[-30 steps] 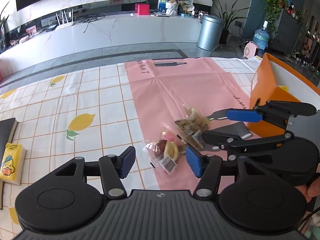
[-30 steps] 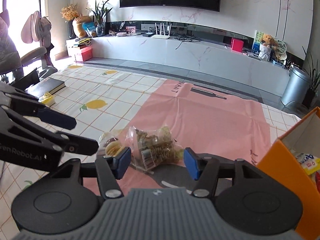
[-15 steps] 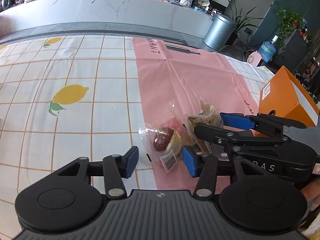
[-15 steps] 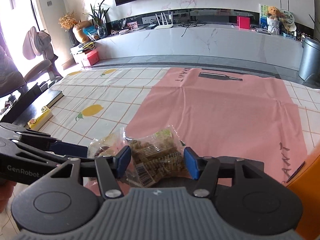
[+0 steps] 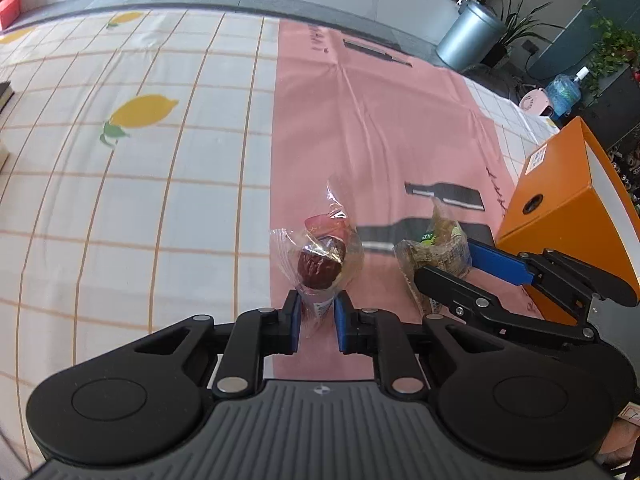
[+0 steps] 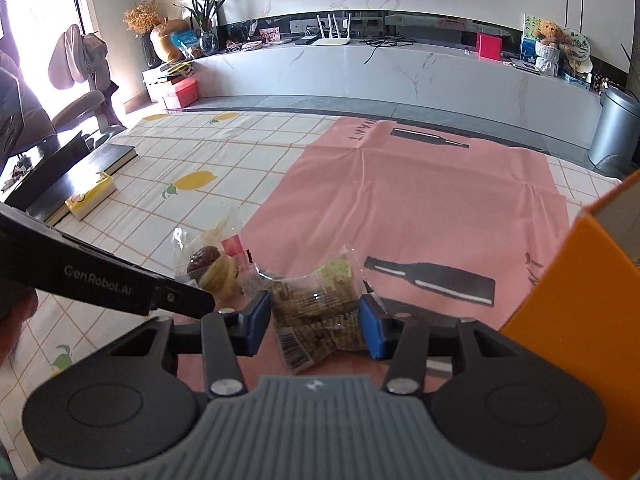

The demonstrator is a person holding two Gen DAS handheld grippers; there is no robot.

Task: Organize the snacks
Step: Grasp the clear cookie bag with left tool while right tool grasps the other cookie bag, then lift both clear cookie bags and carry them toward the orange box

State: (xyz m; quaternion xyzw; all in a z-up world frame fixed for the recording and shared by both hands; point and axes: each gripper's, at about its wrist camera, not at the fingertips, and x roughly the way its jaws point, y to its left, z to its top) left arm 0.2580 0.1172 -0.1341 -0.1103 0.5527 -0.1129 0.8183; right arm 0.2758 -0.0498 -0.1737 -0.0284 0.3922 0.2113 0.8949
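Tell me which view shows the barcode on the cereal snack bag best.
Right wrist view: the cereal snack bag sits between the right claw fingers, barcode facing the camera. Left wrist view shows the bag side-on, partly behind that claw, barcode not readable.

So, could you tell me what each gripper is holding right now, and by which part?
The left gripper pinches the clear pastry packet by its near wrapper end. The right gripper brackets the cracker packet at its sides, not visibly clamped.
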